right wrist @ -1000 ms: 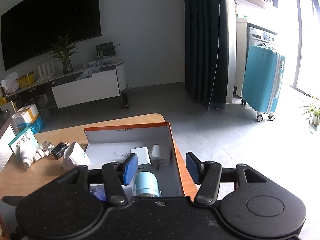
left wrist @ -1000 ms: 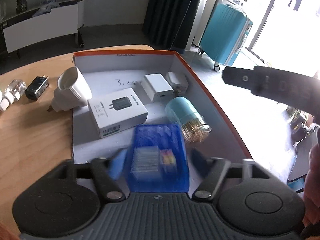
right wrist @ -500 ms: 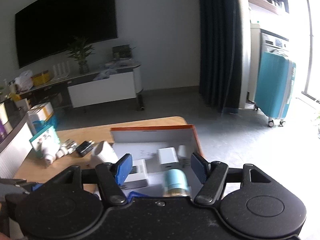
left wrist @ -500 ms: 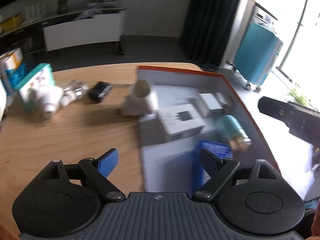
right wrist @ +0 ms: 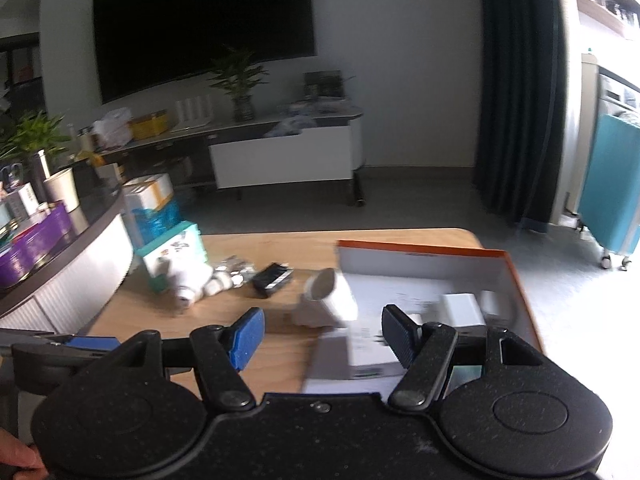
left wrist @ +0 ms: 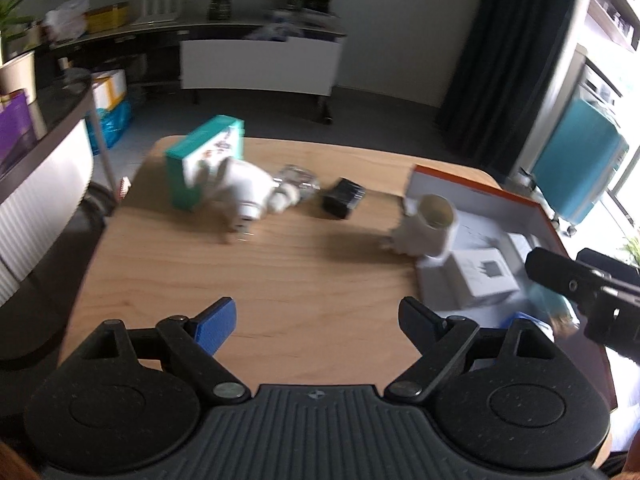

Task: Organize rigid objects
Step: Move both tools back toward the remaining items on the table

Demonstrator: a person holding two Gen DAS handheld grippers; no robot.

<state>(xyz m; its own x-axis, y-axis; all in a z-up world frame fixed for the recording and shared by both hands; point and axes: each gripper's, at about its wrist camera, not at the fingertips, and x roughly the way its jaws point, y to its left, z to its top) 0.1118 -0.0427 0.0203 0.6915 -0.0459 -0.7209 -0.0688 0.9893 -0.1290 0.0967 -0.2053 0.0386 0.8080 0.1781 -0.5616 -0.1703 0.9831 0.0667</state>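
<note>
An orange-rimmed cardboard box [left wrist: 476, 192] [right wrist: 424, 249] lies at the right of the wooden table [left wrist: 280, 264]. It holds a white charger box [left wrist: 486, 276], white adapters [right wrist: 460, 308] and a blue box [left wrist: 524, 320]. A white cup-shaped adapter [left wrist: 430, 228] [right wrist: 328, 300] leans at the box's left edge. On the table lie a black charger [left wrist: 344, 198] [right wrist: 274, 278], a white plug [left wrist: 244, 190], a clear item [left wrist: 296, 178] and a teal box [left wrist: 204, 160] [right wrist: 172, 252]. My left gripper [left wrist: 316, 320] is open and empty over bare table. My right gripper [right wrist: 322, 340] is open and empty.
The right gripper's body [left wrist: 580, 284] reaches in over the box in the left wrist view. A curved white counter [right wrist: 68, 264] stands left of the table. A teal suitcase [left wrist: 576, 168] stands on the floor at the right.
My left gripper let go of the blue box in the cardboard box, opened wide and swung left over the table. The right gripper turned left too.
</note>
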